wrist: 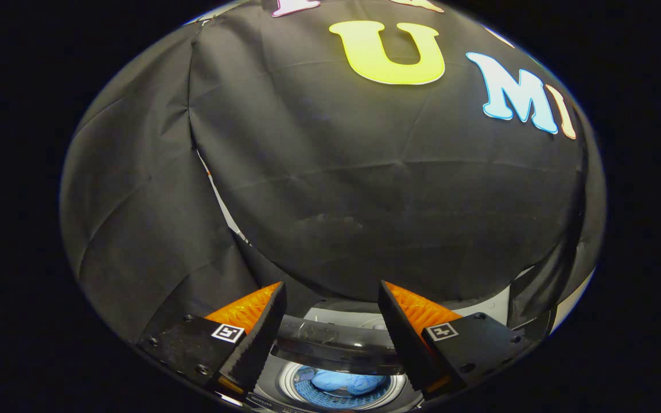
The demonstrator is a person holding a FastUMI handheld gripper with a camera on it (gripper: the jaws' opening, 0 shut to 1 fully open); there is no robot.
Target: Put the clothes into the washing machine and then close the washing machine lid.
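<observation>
Gripper (330, 292) sits at the bottom centre, fingers spread wide with nothing between them, aimed mostly at the booth wall (365, 201). Below them, the washing machine (342, 401) drum holds blue clothes (339, 381); the lid (330, 341) looks partly raised, I think.

The gripper (330, 301) was held above the washing machine (339, 367), tipped forward toward its far side. Its two fingers (261, 335) stood spread well apart, splayed outward toward their tips, with nothing pinched between them and neither one touching the machine's lid below.
</observation>
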